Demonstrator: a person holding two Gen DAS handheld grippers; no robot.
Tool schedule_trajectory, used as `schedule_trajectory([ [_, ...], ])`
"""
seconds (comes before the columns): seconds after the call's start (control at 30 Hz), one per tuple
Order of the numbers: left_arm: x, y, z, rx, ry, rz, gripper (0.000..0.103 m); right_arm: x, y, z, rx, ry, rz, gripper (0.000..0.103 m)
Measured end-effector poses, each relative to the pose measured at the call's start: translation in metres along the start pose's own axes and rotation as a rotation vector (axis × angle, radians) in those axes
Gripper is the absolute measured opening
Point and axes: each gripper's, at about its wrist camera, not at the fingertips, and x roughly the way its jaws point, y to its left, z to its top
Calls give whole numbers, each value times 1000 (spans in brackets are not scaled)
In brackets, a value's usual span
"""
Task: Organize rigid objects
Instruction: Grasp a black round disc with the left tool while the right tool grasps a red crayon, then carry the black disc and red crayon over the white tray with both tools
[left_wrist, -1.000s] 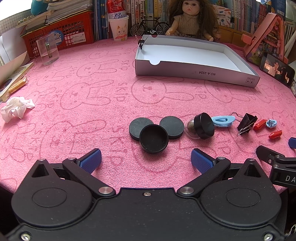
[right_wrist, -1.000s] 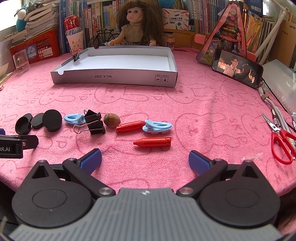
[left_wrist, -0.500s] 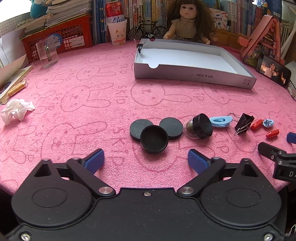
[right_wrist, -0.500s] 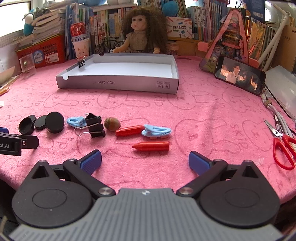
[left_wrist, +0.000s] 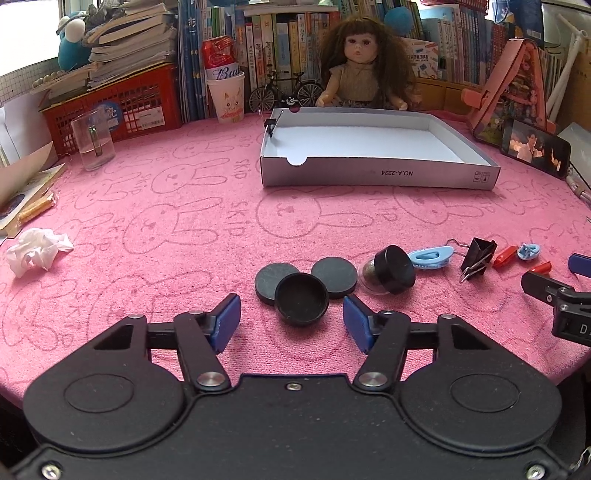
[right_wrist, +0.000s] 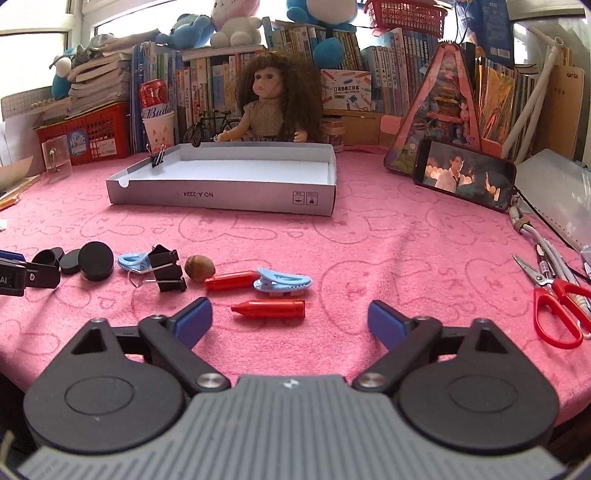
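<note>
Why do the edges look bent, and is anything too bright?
Both wrist views are fisheye, so the white box and bookshelves bow; the left view's window corner is washed out, the right view's phone screen glows, and both stay sharp.

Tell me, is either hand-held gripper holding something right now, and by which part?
Nothing is held. The left hand-held gripper has been closing toward the black cap, without touching it. The right hand-held gripper, also closing, is empty.

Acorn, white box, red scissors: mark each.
acorn (right_wrist: 199, 268), right wrist view, its brown body
white box (left_wrist: 373, 173), left wrist view, front wall
red scissors (right_wrist: 557, 314), right wrist view, red handle
</note>
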Motion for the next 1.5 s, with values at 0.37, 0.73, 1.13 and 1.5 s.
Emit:
schedule_trajectory([
  [0.37,4,1,1,1,1,-17,31,4,11,3,-6,34,-15,53],
  [0.73,-7,3,17,-13,-45,-63,31,-5,19,20,-40,-7,28,49],
  [1.13,12,2,88,-60,-79,-136,31,40,0,83,148,52,79,49],
  [1.5,87,-15,172,-86,27,-199,31,115,-13,153,194,179,125,49],
])
